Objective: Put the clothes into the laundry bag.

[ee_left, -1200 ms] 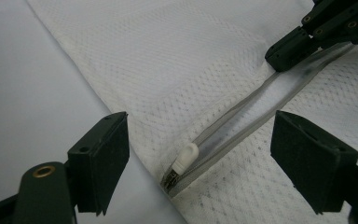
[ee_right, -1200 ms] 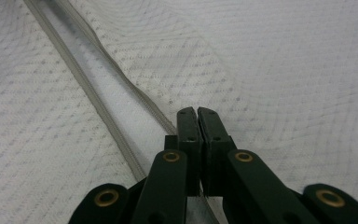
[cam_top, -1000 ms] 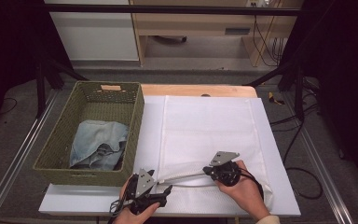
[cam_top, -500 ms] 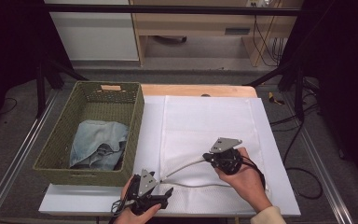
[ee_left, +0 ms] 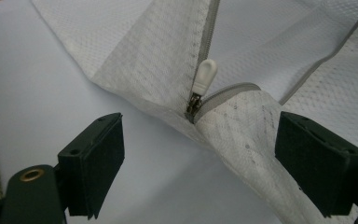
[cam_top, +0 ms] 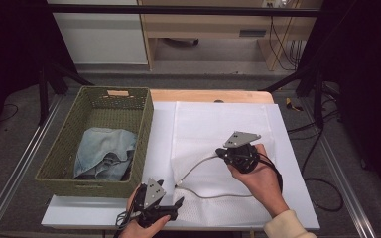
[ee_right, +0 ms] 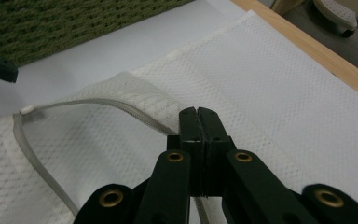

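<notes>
the white mesh laundry bag (cam_top: 218,134) lies flat on the white table (cam_top: 297,198), just right of the basket, its honeycomb weave edged with a grey zipper (cam_top: 193,171) that is partly undone, so the lifted upper flap leaves a curved gap; the cream pull tab (ee_left: 206,74) sits at the zipper's closed end. the right gripper (ee_right: 198,116) has its jaws pressed together on the bag's zipper edge and holds it above the table, while the left gripper (ee_left: 200,163) stands wide open with the tab end of the bag between its pads, neither pad touching it. one bag, one zipper, one pull tab, one green woven basket (cam_top: 69,163) holding one pale denim garment (cam_top: 101,151), and two grippers.
</notes>
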A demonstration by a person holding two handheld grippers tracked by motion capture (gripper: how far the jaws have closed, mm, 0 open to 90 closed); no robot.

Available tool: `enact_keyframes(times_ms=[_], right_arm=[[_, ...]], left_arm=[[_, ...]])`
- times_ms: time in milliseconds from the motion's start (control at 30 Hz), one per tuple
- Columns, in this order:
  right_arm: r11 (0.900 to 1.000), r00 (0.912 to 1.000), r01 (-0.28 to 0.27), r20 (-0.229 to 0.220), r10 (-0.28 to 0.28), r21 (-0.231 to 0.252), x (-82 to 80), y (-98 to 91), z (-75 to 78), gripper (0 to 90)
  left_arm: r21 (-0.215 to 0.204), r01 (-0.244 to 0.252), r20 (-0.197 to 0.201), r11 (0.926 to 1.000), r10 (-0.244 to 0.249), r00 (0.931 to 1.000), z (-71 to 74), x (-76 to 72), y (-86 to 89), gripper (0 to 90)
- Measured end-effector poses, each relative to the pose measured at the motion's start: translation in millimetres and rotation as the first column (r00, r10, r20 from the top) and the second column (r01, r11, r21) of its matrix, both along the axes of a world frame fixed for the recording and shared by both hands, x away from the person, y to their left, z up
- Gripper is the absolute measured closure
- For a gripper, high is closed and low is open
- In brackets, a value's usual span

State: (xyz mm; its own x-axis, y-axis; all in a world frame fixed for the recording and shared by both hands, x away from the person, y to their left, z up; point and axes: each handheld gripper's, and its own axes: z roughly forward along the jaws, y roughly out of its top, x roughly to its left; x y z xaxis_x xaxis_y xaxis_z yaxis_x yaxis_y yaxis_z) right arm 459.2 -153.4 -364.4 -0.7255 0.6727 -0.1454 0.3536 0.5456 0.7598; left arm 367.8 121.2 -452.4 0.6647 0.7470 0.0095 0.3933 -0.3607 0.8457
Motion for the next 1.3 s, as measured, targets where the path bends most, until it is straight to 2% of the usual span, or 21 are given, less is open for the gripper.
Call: enact_keyframes(times_ms=[267, 433, 600, 733, 800, 1033, 1100, 1200, 1300], right_arm=[[0.9986, 1.0, -0.005, -0.004, 0.005, 0.053, 8.8, 6.0, 9.8, 90.0], [0.9987, 0.9998, -0.017, -0.007, 0.017, 0.048, 14.6, 6.6, 12.1, 90.0], [0.9985, 0.9991, -0.034, -0.023, 0.035, 0.044, 6.1, -3.2, -3.8, 90.0], [0.9951, 0.9988, -0.038, -0.029, 0.04, 0.092, -3.1, -9.8, -16.2, 90.0], [0.9949, 0.9987, -0.043, -0.024, 0.046, 0.091, -7.1, -10.8, -20.8, 90.0], [0.9911, 0.9971, -0.07, -0.022, 0.072, 0.114, -18.1, -16.0, -39.9, 89.9], [0.9885, 0.9972, -0.071, -0.014, 0.073, 0.134, -19.6, -18.6, -45.0, 89.9], [0.9838, 0.9978, -0.062, -0.012, 0.065, 0.168, -22.5, -23.0, -53.5, 89.9], [0.9859, 0.9984, -0.053, -0.011, 0.056, 0.159, -25.8, -25.9, -58.4, 89.9]], left_arm=[[-0.032, -0.01, 0.002, 0.9994, 0.01, 0.9999, 9.1, 2.8, 5.3, 14.7], [-0.033, 0.002, 0.007, 0.9995, -0.002, 1.0, 15.5, 3.2, 4.3, 14.7], [-0.028, 0.003, -0.001, 0.9996, -0.003, 1.0, 19.0, 3.2, 2.9, 14.6], [-0.021, 0.013, -0.006, 0.9997, -0.013, 0.9999, 24.0, 5.5, -1.2, 14.2], [-0.012, 0.017, -0.008, 0.9998, -0.017, 0.9998, 27.8, 7.8, -3.9, 14.0], [0.028, 0.01, -0.038, 0.9996, -0.009, 0.9992, 44.8, 24.5, -10.2, 10.1], [0.026, 0.004, -0.059, 0.9997, -0.003, 0.9983, 50.1, 29.3, -11.2, 8.3], [0.029, -0.005, -0.066, 0.9996, 0.007, 0.9978, 59.8, 35.7, -10.0, 8.3], [0.055, -0.017, -0.062, 0.9983, 0.021, 0.9979, 67.9, 42.6, -7.6, 8.3]])
